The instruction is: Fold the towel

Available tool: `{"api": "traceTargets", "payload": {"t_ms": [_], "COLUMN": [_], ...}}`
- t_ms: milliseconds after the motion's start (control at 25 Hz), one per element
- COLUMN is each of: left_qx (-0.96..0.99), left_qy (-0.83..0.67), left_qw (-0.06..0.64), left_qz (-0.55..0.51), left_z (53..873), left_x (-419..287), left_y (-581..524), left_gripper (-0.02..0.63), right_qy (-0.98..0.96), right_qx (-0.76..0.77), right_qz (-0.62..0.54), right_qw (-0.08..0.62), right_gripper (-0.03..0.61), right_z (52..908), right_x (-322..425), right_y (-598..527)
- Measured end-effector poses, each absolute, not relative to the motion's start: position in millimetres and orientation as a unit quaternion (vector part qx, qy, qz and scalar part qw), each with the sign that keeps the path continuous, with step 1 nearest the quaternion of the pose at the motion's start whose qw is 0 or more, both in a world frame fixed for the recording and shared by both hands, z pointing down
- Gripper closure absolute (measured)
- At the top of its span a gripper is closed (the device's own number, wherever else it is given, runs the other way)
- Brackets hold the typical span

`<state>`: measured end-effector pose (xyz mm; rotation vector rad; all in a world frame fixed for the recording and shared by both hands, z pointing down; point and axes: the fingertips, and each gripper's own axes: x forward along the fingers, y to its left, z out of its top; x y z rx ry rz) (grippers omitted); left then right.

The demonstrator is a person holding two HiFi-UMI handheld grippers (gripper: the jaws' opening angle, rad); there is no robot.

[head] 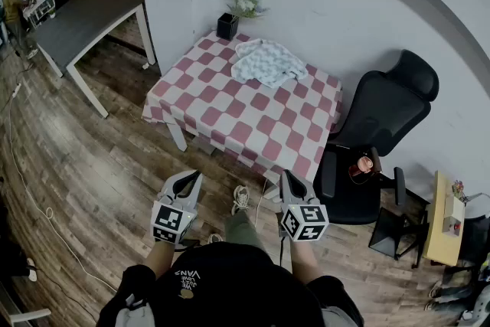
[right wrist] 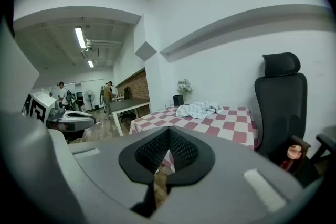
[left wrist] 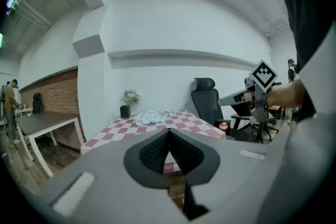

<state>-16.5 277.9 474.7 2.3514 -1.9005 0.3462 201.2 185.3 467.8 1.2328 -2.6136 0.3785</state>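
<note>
**A:** Status on the fold?

**B:** Not started, as I read it. The towel (head: pixel 266 61) is a crumpled heap on the far side of the worktop (head: pixel 253 119). I can't see a single fold in it.

**A:** Claws?

**B:** Left claw (head: pixel 188 178) is fully closed, pads meeting, nothing between them. Right claw (head: pixel 289 178) is the same: closed tight and empty. I've got both off the worktop's near edge, well apart from it, over the floor (head: pixel 115 165). They point at the worktop and tip slightly down.

**A:** So no contact with the towel.

**B:** None. It's well beyond both claws, across the whole worktop from them.

**A:** Anything else up there?

**B:** A pot (head: pixel 227 25) with a plant at the worktop's far corner, near the towel. A chair (head: pixel 383 111) stands off the worktop's right side, clear of the cloth.

**A:** What's left?

**B:** All of it, I'd judge:
- Close in on the worktop.
- Open both claws.
- Spread the heap flat.
- Pinch two corners and bring them over.
- Repeat the fold if needed.

The pot sits close enough that I'd drag the towel toward the worktop's middle first.
</note>
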Motion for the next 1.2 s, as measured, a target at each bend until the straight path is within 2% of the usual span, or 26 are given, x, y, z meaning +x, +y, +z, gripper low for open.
{"api": "traceTargets", "payload": {"t_ms": [120, 280, 320, 360, 400, 440, 480, 600, 680, 800, 1200], "left_qx": [0.772, 0.799, 0.803, 0.804, 0.803, 0.801, 0.8, 0.798, 0.795, 0.789, 0.782], "left_qy": [-0.625, -0.595, -0.589, -0.589, -0.59, -0.593, -0.594, -0.595, -0.597, -0.604, -0.607], "left_qw": [0.051, 0.056, 0.057, 0.059, 0.063, 0.067, 0.071, 0.08, 0.087, 0.091, 0.114], "left_qz": [0.104, 0.068, 0.061, 0.056, 0.051, 0.049, 0.049, 0.06, 0.066, 0.069, 0.084], "left_z": [474.4, 469.1, 467.9, 467.5, 468.0, 469.2, 470.8, 478.7, 482.8, 482.0, 484.6], "left_x": [-15.1, -2.9, -1.1, -0.6, -1.2, -2.5, -4.0, -10.5, -16.5, -26.6, -52.8], "left_y": [275.9, 265.3, 261.6, 257.4, 252.6, 247.6, 242.5, 225.3, 211.5, 185.4, 62.6], "left_gripper": [0.613, 0.602, 0.59, 0.529, 0.391, 0.328, 0.308, 0.25, 0.235, 0.23, 0.23], "right_qy": [-0.893, -0.899, -0.899, -0.898, -0.898, -0.898, -0.897, -0.898, -0.897, -0.896, -0.911], "right_qx": [0.417, 0.402, 0.402, 0.401, 0.4, 0.4, 0.4, 0.401, 0.404, 0.405, 0.386], "right_qz": [0.137, 0.165, 0.169, 0.172, 0.176, 0.178, 0.179, 0.167, 0.162, 0.165, 0.126], "right_qw": [0.103, 0.05, 0.048, 0.049, 0.051, 0.054, 0.058, 0.073, 0.076, 0.074, 0.074], "right_gripper": [0.574, 0.574, 0.574, 0.558, 0.479, 0.387, 0.321, 0.238, 0.203, 0.19, 0.189], "right_z": [466.6, 460.2, 460.4, 461.0, 462.0, 463.4, 464.8, 468.0, 468.6, 467.2, 439.8], "right_x": [200.4, 196.8, 195.8, 194.4, 192.8, 191.3, 189.9, 187.0, 185.7, 181.7, 161.0], "right_y": [183.8, 174.4, 171.2, 168.0, 164.2, 159.5, 154.0, 132.2, 113.0, 78.7, -60.8]}}
